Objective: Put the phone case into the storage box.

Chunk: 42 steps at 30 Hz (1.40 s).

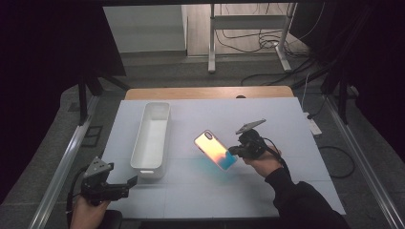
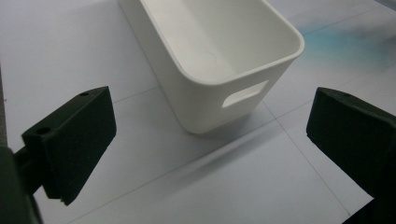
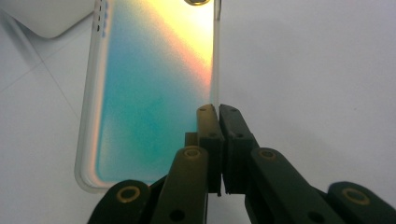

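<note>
A phone case [image 1: 215,149] with a shiny teal-to-orange back is tilted above the white table [image 1: 286,124], casting a teal glow on the surface below it. My right gripper [image 1: 232,151] is shut on it. In the right gripper view the jaws [image 3: 218,112] pinch one long edge of the case [image 3: 154,93] near its lower end. My left gripper [image 1: 129,185] rests at the table's front left, open with nothing between its jaws. In the left gripper view it [image 2: 210,121] faces the near end of a white bin [image 2: 196,107].
The long white bin [image 1: 138,138] lies lengthwise on the left half of the table and is empty; its corner [image 3: 46,18] lies just beyond the case. A wooden edge [image 1: 205,92] borders the table's far side. Metal rails run along both sides.
</note>
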Tool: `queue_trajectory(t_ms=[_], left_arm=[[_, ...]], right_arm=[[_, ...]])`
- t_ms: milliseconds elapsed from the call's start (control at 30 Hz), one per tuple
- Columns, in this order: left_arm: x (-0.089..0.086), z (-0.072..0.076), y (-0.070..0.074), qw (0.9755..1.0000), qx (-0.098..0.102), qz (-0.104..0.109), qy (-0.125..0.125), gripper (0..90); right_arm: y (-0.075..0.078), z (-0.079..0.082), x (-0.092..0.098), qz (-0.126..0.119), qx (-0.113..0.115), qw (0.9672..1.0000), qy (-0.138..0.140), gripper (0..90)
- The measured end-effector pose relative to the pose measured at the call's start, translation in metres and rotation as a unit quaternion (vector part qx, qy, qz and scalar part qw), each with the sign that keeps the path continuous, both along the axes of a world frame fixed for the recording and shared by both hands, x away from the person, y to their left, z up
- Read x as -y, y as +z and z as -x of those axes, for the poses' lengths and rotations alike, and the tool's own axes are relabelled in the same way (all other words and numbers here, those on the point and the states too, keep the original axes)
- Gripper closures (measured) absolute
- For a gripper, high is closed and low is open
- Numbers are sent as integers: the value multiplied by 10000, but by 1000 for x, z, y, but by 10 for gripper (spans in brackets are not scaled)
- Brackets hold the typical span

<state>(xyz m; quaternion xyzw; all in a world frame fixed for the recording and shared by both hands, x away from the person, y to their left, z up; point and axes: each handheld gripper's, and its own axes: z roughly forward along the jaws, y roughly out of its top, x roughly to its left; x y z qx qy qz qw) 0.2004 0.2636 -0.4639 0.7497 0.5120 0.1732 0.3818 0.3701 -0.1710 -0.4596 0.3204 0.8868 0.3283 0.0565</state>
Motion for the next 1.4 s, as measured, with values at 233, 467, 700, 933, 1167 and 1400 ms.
queue_trajectory(t_ms=[233,467,700,933,1167,1400], left_arm=[[0,-2,9,9997,80,161,-157,21],[8,-14,15,9986,173,318,-376,13],[20,-26,21,9967,279,452,-608,0],[34,-41,26,9948,450,552,-727,0],[49,-56,31,9921,369,740,-940,0],[62,-70,33,9902,173,857,-1094,0]], right_arm=[[9,7,4,-152,141,9998,25,879],[17,14,10,-264,318,9991,-49,879],[21,17,16,-361,464,9982,-115,879],[24,20,19,-445,557,9973,-155,879],[28,23,23,-550,730,9956,-211,878],[31,25,27,-594,791,9948,-244,879]])
